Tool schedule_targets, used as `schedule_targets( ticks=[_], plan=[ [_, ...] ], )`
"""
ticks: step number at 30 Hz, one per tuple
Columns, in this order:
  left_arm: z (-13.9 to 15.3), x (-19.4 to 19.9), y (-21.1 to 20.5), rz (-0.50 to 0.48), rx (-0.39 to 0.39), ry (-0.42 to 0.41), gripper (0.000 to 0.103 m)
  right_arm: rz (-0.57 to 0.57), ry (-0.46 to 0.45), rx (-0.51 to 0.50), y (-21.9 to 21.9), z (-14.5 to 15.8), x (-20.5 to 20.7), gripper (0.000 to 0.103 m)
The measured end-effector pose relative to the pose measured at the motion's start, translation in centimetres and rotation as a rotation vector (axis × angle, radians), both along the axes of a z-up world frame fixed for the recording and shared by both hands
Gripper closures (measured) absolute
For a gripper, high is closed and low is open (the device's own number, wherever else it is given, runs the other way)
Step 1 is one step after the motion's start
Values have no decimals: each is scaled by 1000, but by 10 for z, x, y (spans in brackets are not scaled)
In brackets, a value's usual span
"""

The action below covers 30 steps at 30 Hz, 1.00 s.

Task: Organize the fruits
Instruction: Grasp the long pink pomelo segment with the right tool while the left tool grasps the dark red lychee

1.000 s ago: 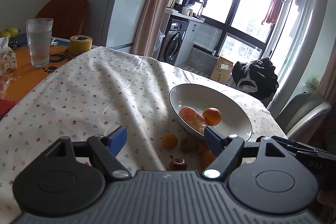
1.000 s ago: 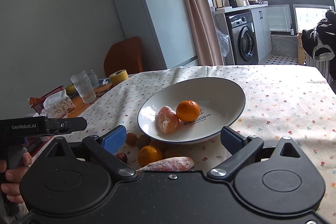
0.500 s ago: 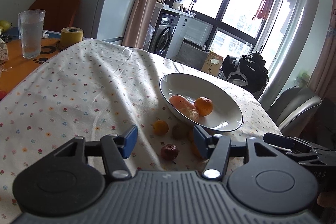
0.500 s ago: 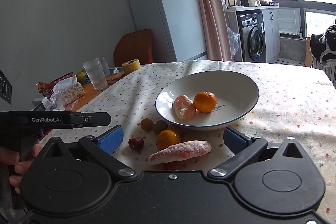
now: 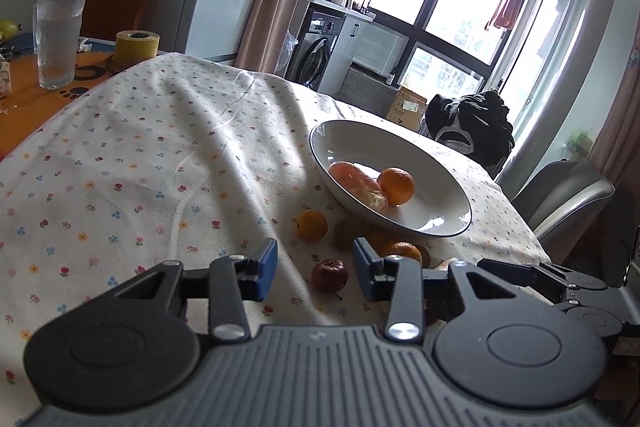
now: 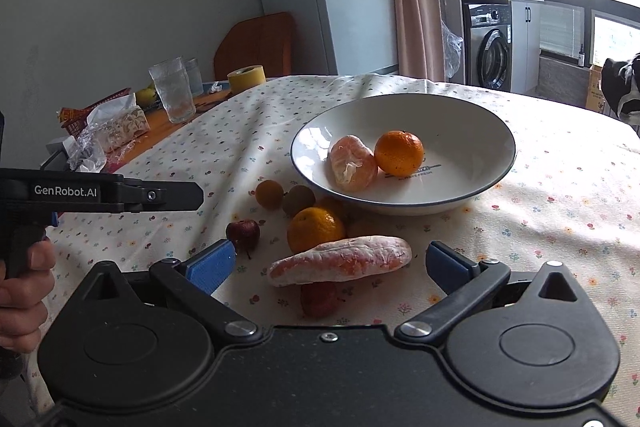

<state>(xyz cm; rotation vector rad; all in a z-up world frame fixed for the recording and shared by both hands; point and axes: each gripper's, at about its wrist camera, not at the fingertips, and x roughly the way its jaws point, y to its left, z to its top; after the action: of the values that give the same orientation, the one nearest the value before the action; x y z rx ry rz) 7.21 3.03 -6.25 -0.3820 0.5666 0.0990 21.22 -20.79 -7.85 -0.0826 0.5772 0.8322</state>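
A floral-print cloth covers the tabletop [image 6: 560,195]. On it sits a wide white ceramic bowl with a dark rim [image 6: 472,131], holding a peeled orange [image 6: 353,163] touching a whole orange with its skin on [image 6: 399,152]. Just in front of the bowl lies loose fruit: a long peeled orange segment [image 6: 340,260] resting on a dark red fruit [image 6: 319,299], a round orange [image 6: 315,229], a brownish-green fruit [image 6: 299,200], a small orange fruit [image 6: 269,193] and a small dark red apple-like fruit [image 6: 243,233]. The right gripper [image 6: 326,263] hovers with jaws spread wide on either side of the segment, empty. The left gripper [image 5: 315,263] has jaws parted, empty, near the small red fruit.
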Motion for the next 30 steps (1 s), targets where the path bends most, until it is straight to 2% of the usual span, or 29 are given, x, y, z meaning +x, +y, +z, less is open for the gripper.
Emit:
schedule_targets(
  ticks=[13, 23, 27, 30],
  plan=[
    [-14, 12, 9, 19, -26, 42, 63, 35, -26, -95, 18, -10, 10, 0],
    [-15, 20, 0, -7, -12, 57, 63, 51, -39, -83, 22, -14, 15, 0],
    [-16, 24, -6, -17, -3, 62, 63, 64, -7, -99, 20, -19, 17, 9],
    [-18, 28, -12, -29, 4, 68, 63, 62, 1, -77, 17, -19, 18, 12]
  ],
)
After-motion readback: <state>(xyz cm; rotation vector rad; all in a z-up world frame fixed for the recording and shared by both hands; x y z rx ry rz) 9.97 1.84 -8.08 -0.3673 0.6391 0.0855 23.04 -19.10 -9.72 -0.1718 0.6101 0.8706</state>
